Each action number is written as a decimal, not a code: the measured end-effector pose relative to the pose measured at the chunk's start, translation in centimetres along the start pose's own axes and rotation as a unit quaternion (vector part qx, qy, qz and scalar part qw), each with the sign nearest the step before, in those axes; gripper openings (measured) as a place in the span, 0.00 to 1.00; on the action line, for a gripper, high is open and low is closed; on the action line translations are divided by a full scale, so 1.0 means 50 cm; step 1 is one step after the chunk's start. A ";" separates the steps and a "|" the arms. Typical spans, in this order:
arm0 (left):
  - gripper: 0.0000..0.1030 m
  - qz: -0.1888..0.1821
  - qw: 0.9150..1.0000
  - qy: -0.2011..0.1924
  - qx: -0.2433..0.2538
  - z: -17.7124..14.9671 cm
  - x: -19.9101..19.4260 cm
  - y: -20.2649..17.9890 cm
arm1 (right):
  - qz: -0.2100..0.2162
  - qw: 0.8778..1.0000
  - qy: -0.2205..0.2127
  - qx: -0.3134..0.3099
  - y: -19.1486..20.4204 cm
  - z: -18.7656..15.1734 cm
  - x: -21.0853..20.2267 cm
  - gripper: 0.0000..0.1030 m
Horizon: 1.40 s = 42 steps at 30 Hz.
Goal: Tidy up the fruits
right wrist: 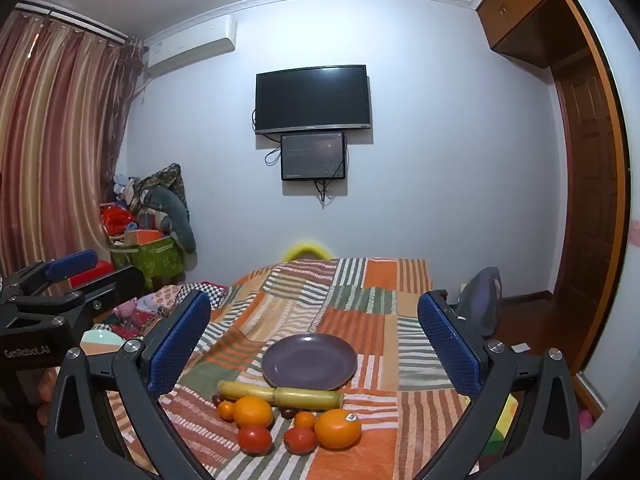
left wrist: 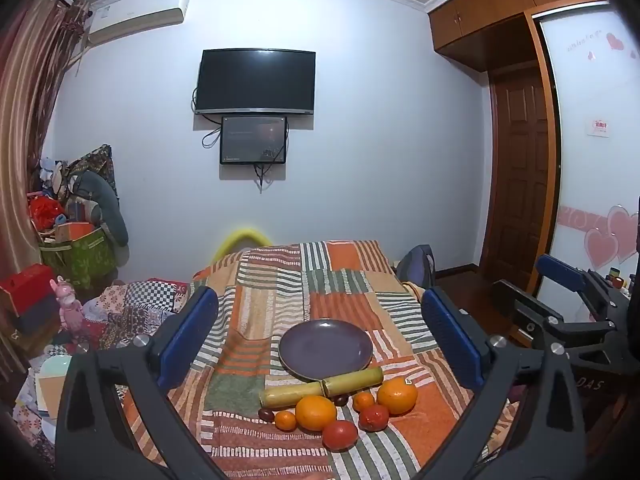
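An empty purple plate (left wrist: 325,348) (right wrist: 309,361) sits on a bed with a striped patchwork cover (left wrist: 344,280) (right wrist: 360,292). In front of it lie two yellow-green cane pieces (left wrist: 320,388) (right wrist: 280,395), two large oranges (left wrist: 397,395) (right wrist: 337,429), small tangerines (left wrist: 285,420) (right wrist: 305,420), two red tomatoes (left wrist: 340,435) (right wrist: 255,439) and dark dates (left wrist: 265,414) (right wrist: 288,412). My left gripper (left wrist: 320,340) is open and empty, above and short of the fruit. My right gripper (right wrist: 316,344) is open and empty too. Each gripper shows at the edge of the other's view.
A TV (left wrist: 256,80) and a smaller screen hang on the far wall. Cluttered bags and boxes (left wrist: 80,248) stand at the left by the curtain. A wardrobe and a wooden door (left wrist: 520,168) are at the right. A dark bag (right wrist: 484,300) leans beside the bed.
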<state>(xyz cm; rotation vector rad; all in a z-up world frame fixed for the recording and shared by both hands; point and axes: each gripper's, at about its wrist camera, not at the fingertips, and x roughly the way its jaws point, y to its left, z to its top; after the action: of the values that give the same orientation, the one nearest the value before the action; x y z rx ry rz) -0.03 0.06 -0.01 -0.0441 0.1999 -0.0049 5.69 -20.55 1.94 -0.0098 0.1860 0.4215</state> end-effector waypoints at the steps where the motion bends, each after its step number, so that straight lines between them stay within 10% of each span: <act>1: 1.00 -0.003 1.000 0.001 0.000 0.000 -0.001 0.001 | -0.002 1.000 0.000 -0.001 -0.001 0.000 0.000 1.00; 42: 1.00 0.001 1.000 0.015 0.001 -0.011 0.018 0.009 | 0.002 1.000 -0.012 0.006 -0.003 0.003 -0.012 1.00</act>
<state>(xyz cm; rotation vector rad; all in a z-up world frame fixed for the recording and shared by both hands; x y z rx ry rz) 0.75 0.46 -0.77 -0.0426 0.2309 -0.0038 5.24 -20.93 2.19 0.0067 0.1652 0.4246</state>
